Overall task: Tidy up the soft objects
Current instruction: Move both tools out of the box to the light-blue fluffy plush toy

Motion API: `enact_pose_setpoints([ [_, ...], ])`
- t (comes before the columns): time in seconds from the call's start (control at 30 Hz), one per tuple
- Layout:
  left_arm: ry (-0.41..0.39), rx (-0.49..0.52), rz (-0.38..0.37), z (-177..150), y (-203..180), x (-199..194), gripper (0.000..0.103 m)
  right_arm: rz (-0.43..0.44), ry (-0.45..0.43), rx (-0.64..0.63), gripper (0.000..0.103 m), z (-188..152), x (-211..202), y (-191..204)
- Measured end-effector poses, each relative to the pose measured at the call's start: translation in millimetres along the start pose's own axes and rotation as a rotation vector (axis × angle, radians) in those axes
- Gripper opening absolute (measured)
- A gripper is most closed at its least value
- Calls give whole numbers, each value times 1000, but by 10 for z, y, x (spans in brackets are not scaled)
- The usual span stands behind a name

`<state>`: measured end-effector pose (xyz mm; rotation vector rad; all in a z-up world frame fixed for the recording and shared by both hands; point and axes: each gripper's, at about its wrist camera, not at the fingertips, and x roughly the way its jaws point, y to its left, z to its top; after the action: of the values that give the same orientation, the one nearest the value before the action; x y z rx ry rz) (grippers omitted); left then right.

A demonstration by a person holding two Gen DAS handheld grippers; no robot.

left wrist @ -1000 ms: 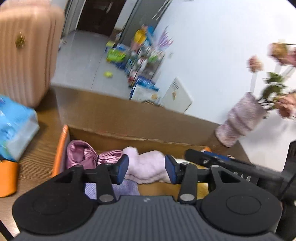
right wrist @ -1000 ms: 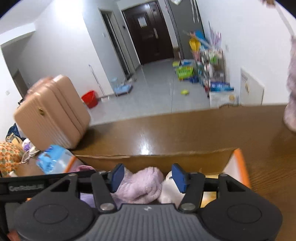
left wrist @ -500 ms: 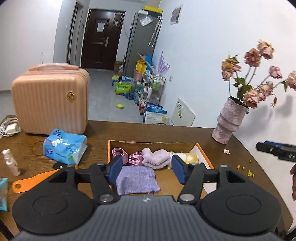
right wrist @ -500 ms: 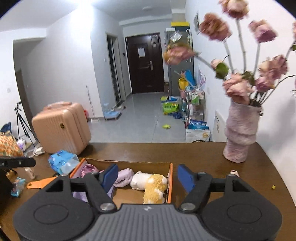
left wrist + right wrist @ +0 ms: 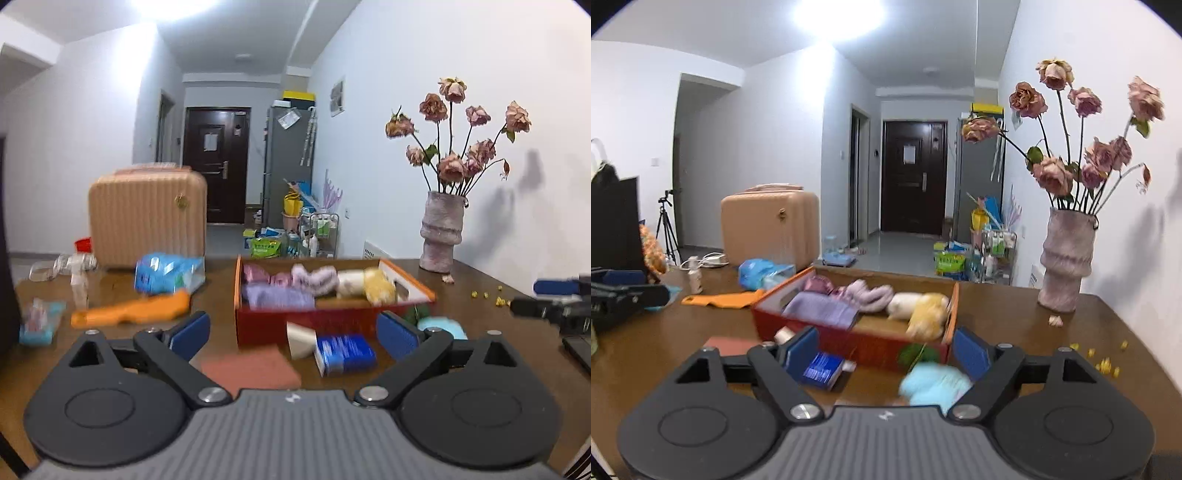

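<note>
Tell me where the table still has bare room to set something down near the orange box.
Bare table lies between the orange box and the vase, apart from one fallen petal and yellow crumbs nearer the edge. The front of the box is crowded: blue carton, red pad, light-blue soft thing.

Each handheld two-finger gripper (image 5: 293,334) (image 5: 886,350) has blue rectangular pads, black linkage arms with silver screws, round black discs, ribbed grey housing

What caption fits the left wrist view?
Open left claw, holding nothing, faces the orange box of soft objects on the table.
</note>
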<state>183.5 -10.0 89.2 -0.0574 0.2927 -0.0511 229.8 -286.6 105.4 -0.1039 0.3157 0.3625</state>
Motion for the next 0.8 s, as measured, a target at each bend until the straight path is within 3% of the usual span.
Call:
enact_pose_setpoints([
  [0.1, 37, -1, 32, -426, -54, -120, 99, -53, 26, -8, 80, -459, -146, 179],
  [0.3, 125, -8, 19, -867, -92, -343, 99, 4, 86, 156, 80, -959, -467, 251],
  [0.53, 126, 4, -25, -771, -227, -197, 99, -29, 86, 171, 78, -966, -433, 203],
  [0.8, 145, -14, -142, -400, -384, 357, 99, -55, 122, 311, 76, -764, 25, -306],
])
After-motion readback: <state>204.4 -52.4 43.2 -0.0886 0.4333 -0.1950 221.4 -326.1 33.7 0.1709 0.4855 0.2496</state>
